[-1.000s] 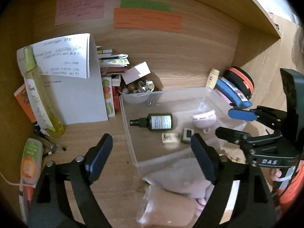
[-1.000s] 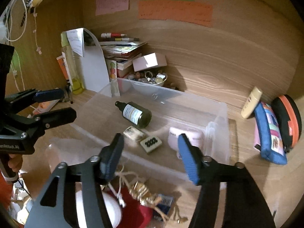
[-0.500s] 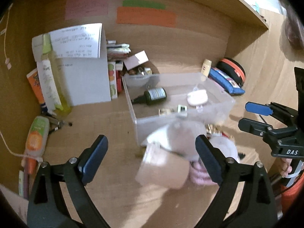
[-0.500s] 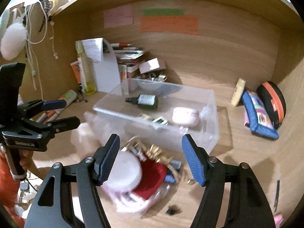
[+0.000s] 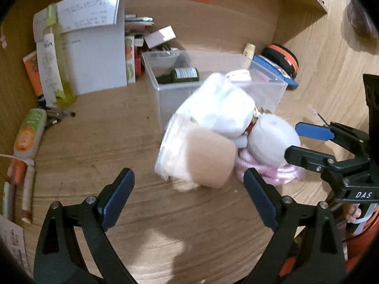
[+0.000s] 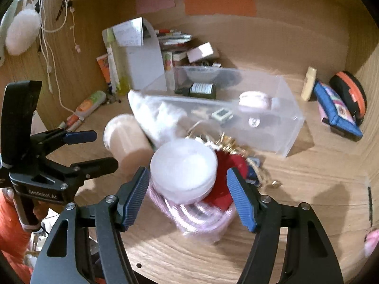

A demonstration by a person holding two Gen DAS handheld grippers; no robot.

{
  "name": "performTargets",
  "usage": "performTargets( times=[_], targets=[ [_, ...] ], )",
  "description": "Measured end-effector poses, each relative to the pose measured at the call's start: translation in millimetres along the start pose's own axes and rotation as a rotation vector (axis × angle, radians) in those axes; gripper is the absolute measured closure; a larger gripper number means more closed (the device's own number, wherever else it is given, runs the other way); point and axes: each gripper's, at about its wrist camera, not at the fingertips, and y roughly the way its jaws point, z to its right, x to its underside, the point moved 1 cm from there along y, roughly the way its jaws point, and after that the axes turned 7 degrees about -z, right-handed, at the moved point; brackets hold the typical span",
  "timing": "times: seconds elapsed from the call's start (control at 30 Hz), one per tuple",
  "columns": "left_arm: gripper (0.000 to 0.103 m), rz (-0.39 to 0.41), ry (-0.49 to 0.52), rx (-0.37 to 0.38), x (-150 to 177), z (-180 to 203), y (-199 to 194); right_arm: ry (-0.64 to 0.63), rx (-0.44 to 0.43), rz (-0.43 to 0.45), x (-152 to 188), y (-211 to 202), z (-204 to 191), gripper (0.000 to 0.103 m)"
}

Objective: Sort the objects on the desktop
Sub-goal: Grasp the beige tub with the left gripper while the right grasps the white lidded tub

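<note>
clutter (image 6: 184,165) lies heaped before clear bin (image 6: 293,118).

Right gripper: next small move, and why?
Probably ease the right gripper forward and down around the white round case and close. It is open and empty, and the case sits on top of the pile, just ahead between the fingers, in front of the clear bin. The left gripper is also open, facing the beige cup.

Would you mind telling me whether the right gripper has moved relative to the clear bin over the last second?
Yes. The right gripper has backed away from the clear bin, now open before the white round case.
</note>
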Motion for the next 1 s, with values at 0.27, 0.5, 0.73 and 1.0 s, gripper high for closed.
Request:
performTargets(
  times=[0.27, 0.5, 0.73, 1.0],
  targets=[
    [0.009, -0.026, -0.058, 0.028, -9, -5, 19, 0.014, 0.020, -0.018, -7, 21, -2, 0.039],
    [0.023, -0.014, -0.041, 0.038, -18, 5, 25, 0.047, -0.011, -0.010, -10, 27, 2, 0.040],
    [0.026, 0.020, -0.008, -0.026, -19, 12, 25, 0.054, -0.046, 0.005, -8, 21, 4, 0.040],
    [0.033, 0.072, -0.083, -0.065, -13, 2, 10, 0.066, -0.087, 0.043, -9, 5, 8, 0.040]
  ],
)
